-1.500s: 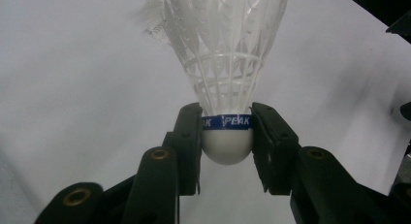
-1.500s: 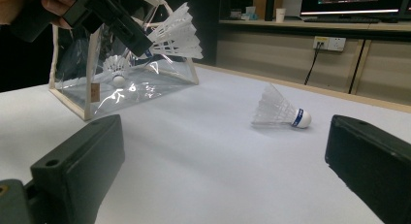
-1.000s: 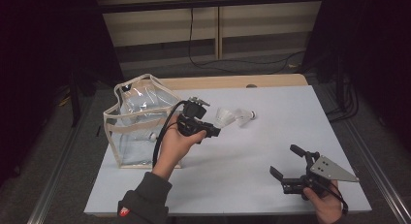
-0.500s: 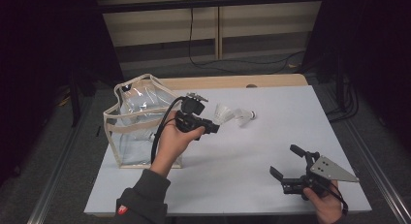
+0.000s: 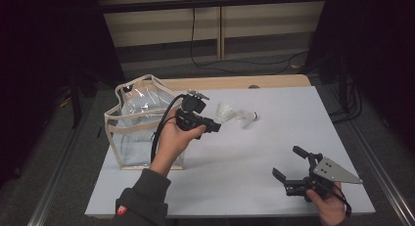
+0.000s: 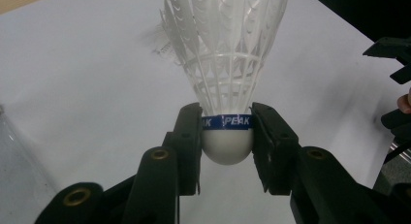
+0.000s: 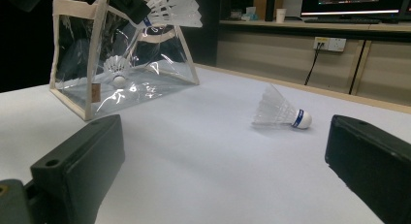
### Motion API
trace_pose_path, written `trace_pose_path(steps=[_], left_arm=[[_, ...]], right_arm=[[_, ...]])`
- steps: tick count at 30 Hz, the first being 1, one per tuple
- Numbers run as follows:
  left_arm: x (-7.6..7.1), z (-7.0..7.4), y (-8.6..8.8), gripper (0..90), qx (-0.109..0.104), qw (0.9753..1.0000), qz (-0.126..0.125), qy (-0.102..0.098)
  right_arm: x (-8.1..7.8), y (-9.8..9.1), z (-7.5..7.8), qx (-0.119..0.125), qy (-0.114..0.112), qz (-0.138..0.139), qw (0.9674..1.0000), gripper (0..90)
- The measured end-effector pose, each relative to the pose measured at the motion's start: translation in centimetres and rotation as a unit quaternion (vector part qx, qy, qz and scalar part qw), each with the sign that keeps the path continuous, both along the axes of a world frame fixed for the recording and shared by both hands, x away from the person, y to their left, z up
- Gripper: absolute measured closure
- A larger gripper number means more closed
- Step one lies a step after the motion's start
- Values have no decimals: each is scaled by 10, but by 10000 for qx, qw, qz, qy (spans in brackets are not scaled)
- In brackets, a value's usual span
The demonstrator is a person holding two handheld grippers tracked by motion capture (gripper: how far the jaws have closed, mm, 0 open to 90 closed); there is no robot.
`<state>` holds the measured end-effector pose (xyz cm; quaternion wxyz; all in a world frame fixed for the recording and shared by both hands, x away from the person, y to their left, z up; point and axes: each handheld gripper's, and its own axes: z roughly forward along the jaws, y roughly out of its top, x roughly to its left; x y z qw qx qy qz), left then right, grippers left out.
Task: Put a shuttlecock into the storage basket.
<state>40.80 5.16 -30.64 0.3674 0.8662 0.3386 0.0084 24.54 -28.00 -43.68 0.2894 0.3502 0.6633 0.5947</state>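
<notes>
My left gripper [image 5: 214, 124] is shut on the cork base of a white feather shuttlecock [image 5: 225, 112], held just above the table beside the clear bag [image 5: 128, 133]. In the left gripper view the jaws clamp the blue-banded cork [image 6: 227, 145] from both sides, with the feathers [image 6: 225, 49] pointing away. A second shuttlecock [image 5: 247, 117] lies on its side on the white table; it also lies ahead in the right gripper view [image 7: 282, 112]. My right gripper [image 5: 286, 161] stands open at the front right with nothing between its jaws [image 7: 223, 156]. Another shuttlecock [image 7: 117, 71] sits inside the bag.
The clear bag with beige trim [image 7: 92, 95] stands open-topped at the table's left side. A wooden strip [image 5: 235, 82] runs along the table's far edge. Dark floor and metal rails border the white table [image 5: 235, 177] left and right.
My left gripper has shifted slightly up and toward the bag with the shuttlecock still in its jaws. The right gripper has stayed put.
</notes>
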Motion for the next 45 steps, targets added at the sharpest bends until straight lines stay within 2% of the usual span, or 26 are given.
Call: trace_pose_path(steps=[4, 23, 45], left_arm=[[1, 2, 1, 657, 61, 10000, -56, -11], [2, 12, 4, 657, 7, 10000, 48, -42], [5, 22, 5, 657, 27, 10000, 37, -50]], right_arm=[[0, 0, 0, -2, 6, 11, 10000, 3], [0, 0, 0, 2, 12, 19, 10000, 3], [0, 1, 0, 14, 3, 27, 10000, 3]])
